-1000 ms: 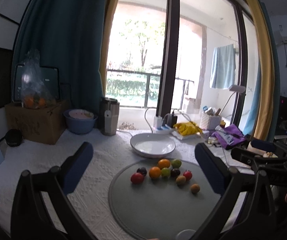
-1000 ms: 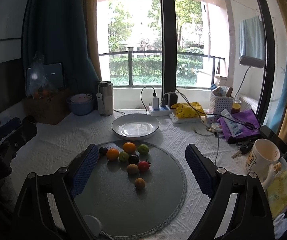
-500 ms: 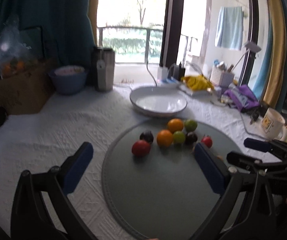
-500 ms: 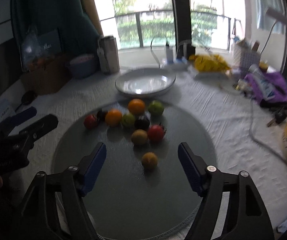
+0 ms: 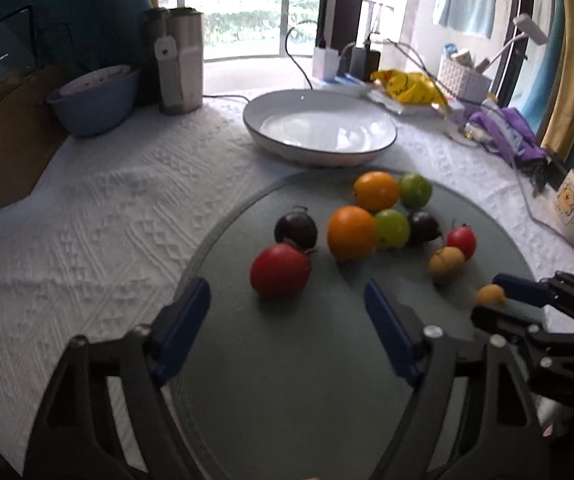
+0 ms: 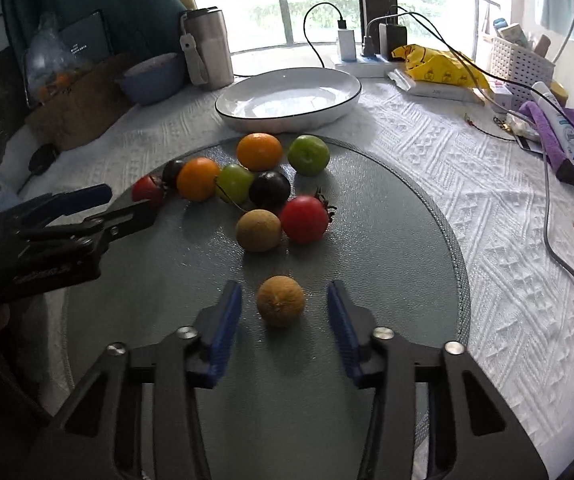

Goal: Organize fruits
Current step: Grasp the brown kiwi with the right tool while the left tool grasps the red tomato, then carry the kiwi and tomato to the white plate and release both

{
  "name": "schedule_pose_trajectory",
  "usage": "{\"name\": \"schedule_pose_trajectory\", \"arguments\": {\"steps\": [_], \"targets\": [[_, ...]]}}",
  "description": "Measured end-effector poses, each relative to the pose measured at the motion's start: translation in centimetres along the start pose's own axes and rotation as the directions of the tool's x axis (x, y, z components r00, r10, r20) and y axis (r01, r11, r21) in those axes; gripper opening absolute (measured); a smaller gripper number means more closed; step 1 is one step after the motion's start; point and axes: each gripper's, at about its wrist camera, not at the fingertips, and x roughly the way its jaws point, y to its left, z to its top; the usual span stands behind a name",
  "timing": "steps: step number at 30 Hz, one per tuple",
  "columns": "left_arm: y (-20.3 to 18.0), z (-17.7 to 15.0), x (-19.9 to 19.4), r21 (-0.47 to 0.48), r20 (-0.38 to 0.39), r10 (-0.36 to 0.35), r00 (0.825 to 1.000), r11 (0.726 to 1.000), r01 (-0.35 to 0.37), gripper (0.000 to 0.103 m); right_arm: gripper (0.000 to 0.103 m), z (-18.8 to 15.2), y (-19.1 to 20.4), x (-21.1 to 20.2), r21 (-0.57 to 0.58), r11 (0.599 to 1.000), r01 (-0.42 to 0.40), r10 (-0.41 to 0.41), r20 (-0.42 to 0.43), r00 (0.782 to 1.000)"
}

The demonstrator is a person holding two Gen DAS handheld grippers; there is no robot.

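brown fruit (image 6: 280,301) sits untouched between wide-open right gripper (image 6: 283,312); left gripper (image 5: 287,316) gapes, empty.

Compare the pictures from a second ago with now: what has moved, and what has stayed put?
Both hand-held grippers came down toward the fruit: the right one now straddles the nearest brown fruit, the left approaches the red tomato. Neither grips anything. Fruit and white plate unmoved.

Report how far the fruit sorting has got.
Done: nothing; the white plate holds no fruit, and all nine pieces sit on the grey mat. In hand: open right gripper brackets the nearest brown fruit; open left gripper faces the red tomato. Left: everything.
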Motion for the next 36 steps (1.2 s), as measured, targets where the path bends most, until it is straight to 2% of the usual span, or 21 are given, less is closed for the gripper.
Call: {"name": "schedule_pose_trajectory", "arguments": {"steps": [5, 12, 26, 36], "targets": [[0.1, 0.5, 1.7, 0.013, -0.045, 0.001, 0.999, 1.0, 0.0, 0.056, 0.026, 0.2, -0.4, 0.3, -0.006, 1.0, -0.004, 0.004, -0.004, 1.0], [-0.1, 1.0, 2.0, 0.04, -0.046, -0.007, 0.999, 0.999, 0.009, 0.035, 0.026, 0.8, -0.9, -0.1, 0.0, 1.0, 0.001, -0.001, 0.01, 1.0], [0.1, 2.9, -0.4, 0.02, 0.028, -0.043, 0.999, 0.999, 0.042, 0.035, 0.026, 4.4, -1.8, -1.5, -0.051, 0.998, 0.027, -0.023, 0.077, 0.997], [1.2, 5.7, 0.3, -0.01, 0.063, -0.077, 0.995, 0.997, 0.078, 0.035, 0.026, 8.4, -2.3, -0.4, -0.084, 0.996, 0.015, -0.006, 0.114, 0.993]]}}
